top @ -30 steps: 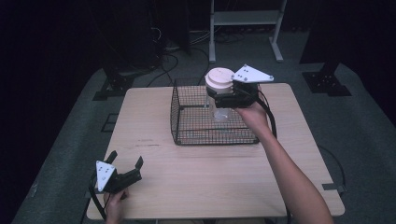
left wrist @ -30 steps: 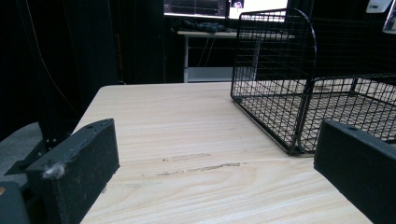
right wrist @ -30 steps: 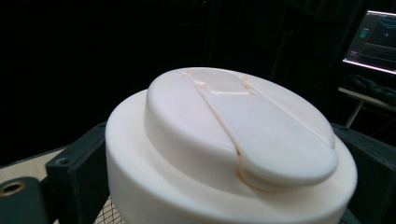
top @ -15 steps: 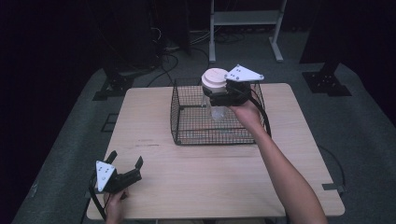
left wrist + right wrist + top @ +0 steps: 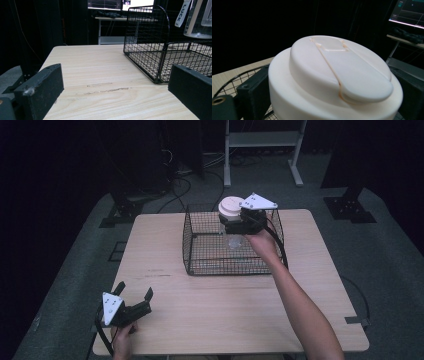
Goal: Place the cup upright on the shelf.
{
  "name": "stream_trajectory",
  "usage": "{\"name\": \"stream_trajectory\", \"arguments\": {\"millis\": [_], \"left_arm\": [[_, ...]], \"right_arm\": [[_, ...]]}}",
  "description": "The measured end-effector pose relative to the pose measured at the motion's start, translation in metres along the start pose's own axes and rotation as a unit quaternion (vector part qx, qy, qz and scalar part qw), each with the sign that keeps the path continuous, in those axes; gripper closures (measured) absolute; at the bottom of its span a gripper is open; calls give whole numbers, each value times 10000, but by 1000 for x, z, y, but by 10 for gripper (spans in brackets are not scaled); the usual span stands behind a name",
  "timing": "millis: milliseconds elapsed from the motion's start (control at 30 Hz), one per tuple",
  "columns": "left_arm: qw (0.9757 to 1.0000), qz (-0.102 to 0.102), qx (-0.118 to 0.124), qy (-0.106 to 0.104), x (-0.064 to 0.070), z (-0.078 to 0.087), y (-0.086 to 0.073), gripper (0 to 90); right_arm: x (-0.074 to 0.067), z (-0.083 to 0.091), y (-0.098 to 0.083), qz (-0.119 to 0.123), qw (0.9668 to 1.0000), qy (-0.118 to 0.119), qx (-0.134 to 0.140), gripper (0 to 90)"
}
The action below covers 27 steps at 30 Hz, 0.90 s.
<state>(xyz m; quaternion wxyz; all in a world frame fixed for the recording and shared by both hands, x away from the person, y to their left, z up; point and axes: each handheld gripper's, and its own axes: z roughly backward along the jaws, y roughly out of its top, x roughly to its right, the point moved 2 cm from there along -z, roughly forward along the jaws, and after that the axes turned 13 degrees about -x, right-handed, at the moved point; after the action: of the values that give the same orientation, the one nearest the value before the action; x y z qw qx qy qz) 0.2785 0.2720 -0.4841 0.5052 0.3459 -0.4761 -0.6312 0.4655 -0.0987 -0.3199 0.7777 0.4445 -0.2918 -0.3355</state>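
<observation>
A clear jar with a cream lid (image 5: 230, 208) hangs over the black wire basket (image 5: 200, 251), held by my right gripper (image 5: 234, 222), which is shut on it just below the lid. In the right gripper view the cream lid (image 5: 337, 77) sits between the two black jaws. The jar's clear body (image 5: 198, 20) shows above the basket (image 5: 150, 47) in the left gripper view. My left gripper (image 5: 134, 296) rests open at the table's near left corner, with bare tabletop between its fingers (image 5: 40, 87).
The light wooden table (image 5: 225, 305) carries the basket at its far middle. A white metal stand (image 5: 260, 140) and cables lie on the floor behind. Dark equipment stands around the table.
My right gripper has carried the jar slightly left and down over the basket's far side. The left gripper has stayed still.
</observation>
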Motion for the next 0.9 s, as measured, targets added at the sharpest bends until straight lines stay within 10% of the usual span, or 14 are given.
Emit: {"name": "stream_trajectory", "arguments": {"millis": [900], "left_arm": [[10000, 14, 28, 8, 0, 0, 0, 0]], "right_arm": [[16, -41, -32, -285, 9988, -100, -380, 44]]}}
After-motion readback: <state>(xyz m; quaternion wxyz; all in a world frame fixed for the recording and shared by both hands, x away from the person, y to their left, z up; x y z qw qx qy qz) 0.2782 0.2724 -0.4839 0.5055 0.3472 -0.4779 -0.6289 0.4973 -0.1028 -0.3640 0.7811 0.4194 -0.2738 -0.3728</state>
